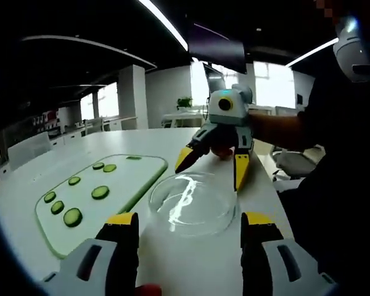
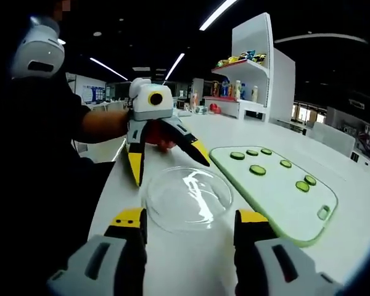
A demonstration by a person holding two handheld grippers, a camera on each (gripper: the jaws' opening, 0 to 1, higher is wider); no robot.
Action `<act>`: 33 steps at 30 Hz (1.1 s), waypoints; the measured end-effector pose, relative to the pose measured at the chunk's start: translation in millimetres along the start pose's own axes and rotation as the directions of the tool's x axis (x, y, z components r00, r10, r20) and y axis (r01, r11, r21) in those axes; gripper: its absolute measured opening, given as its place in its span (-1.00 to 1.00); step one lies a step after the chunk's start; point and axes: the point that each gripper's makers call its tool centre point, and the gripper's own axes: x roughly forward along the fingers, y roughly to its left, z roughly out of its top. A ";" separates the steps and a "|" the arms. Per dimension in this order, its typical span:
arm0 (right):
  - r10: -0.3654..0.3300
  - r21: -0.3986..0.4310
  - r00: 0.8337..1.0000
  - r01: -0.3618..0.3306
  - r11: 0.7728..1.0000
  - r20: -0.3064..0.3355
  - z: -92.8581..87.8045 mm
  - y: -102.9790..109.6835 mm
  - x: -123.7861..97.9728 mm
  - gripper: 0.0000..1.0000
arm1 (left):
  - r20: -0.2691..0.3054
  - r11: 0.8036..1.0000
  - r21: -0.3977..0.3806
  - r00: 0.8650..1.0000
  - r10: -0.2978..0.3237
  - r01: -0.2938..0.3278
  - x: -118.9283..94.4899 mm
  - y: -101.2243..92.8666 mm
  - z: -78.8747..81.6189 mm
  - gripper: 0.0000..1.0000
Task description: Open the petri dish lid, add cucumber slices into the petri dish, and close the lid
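Note:
A clear petri dish [image 1: 191, 203] [image 2: 186, 198] with its lid on rests on the white table between my two grippers. My left gripper [image 1: 189, 221] is open, its yellow-tipped jaws on either side of the dish's near edge. My right gripper [image 2: 189, 217] is open too, and faces the dish from the opposite side. In the left gripper view the right gripper [image 1: 211, 169] appears beyond the dish; in the right gripper view the left gripper [image 2: 168, 163] appears beyond it. Several cucumber slices [image 1: 73, 216] [image 2: 257, 169] lie on a pale green cutting board [image 1: 124, 169] [image 2: 283, 203] beside the dish.
The white table [image 1: 142, 140] [image 2: 351, 216] stretches past the board. A person in dark clothes [image 2: 43, 142] stands at the table's edge. White shelves with bottles [image 2: 243, 86] rise behind the table.

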 end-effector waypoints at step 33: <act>0.043 -0.041 0.999 -0.044 0.998 -0.020 1.6 1.7 10.9 0.12 | -0.028 1.000 0.011 0.999 -0.022 0.022 17.8 -4.0 -2.7 0.22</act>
